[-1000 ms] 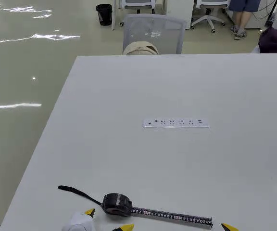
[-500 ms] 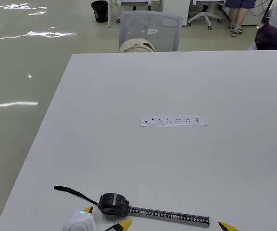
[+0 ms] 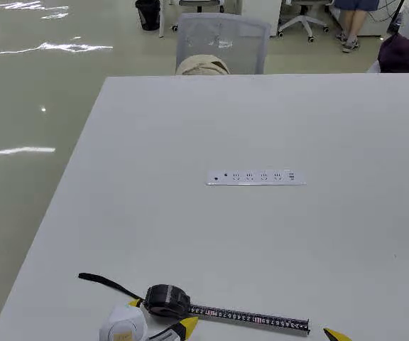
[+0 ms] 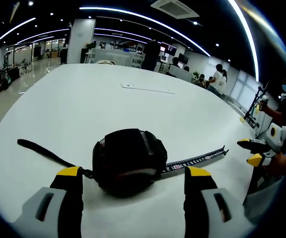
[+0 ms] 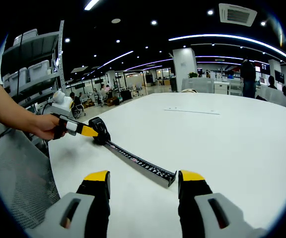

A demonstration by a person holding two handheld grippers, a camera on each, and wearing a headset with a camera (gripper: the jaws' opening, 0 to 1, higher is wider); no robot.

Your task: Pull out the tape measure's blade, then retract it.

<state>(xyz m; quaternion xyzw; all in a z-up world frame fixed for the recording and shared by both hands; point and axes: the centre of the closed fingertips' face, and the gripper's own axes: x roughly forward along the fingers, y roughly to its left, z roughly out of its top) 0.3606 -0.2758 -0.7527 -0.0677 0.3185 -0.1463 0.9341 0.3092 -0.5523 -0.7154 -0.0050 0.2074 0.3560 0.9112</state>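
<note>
Tape measure [image 3: 166, 300] is pictured on the surface [image 3: 261, 121], blade [image 3: 251, 319] drawn out no farther than a second ago; its case [image 4: 129, 159] is flanked by the released left gripper [image 4: 133, 172], the blade's tip faced by the released right gripper [image 5: 144, 175]; retraction is judged due next

Wide white table [image 3: 261, 121] ran to a far edge, power strip [image 3: 255, 177] lay flat mid-table, glossy pale floor [image 3: 27, 92] caught light streaks, grey mesh chair [image 3: 222, 39] stood behind, black bin [image 3: 148, 13] beyond, ceiling light strips [image 4: 143, 19] glowed, storage shelves [image 5: 31, 62] stood at the side.
</note>
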